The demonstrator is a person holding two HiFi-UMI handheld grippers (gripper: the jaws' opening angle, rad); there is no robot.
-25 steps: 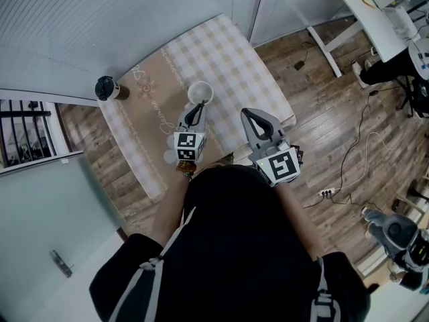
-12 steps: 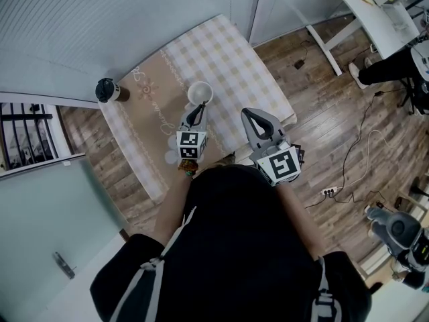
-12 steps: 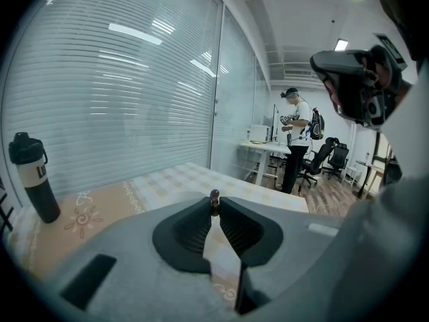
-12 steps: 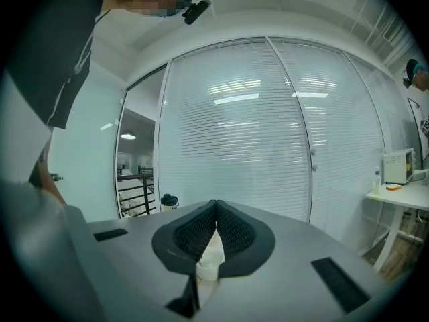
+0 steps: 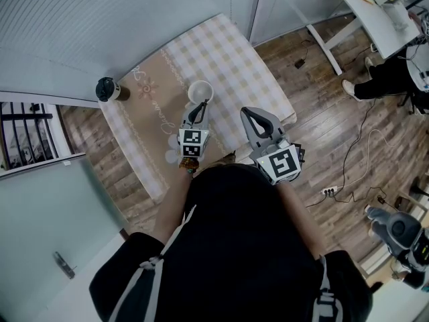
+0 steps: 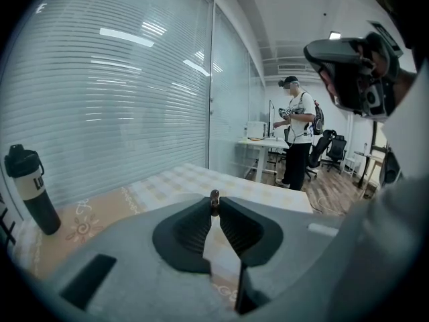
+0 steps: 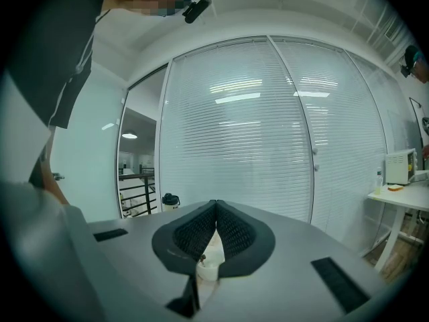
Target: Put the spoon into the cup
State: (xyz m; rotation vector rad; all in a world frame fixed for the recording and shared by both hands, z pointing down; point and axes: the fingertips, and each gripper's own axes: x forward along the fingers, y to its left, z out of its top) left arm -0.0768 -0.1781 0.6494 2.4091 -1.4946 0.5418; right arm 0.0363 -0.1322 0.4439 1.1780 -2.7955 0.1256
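Your left gripper [image 5: 199, 106] has its jaws pinching the spoon [image 6: 214, 195] at the white cup's [image 5: 200, 91] near rim, and your right gripper [image 5: 250, 112], beside the cup, has its jaws pressed together on nothing.

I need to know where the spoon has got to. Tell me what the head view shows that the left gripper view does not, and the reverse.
Only the head view shows the white cup, with the left claw tipped at its near rim and the right claw beside it over the table.

Only the left gripper view shows the left claw's jaws shut on a small brown tip, apparently the handle end of the spoon, and a person standing in the background. The cup does not show there.

Both show the dark bottle and the checked tablecloth.
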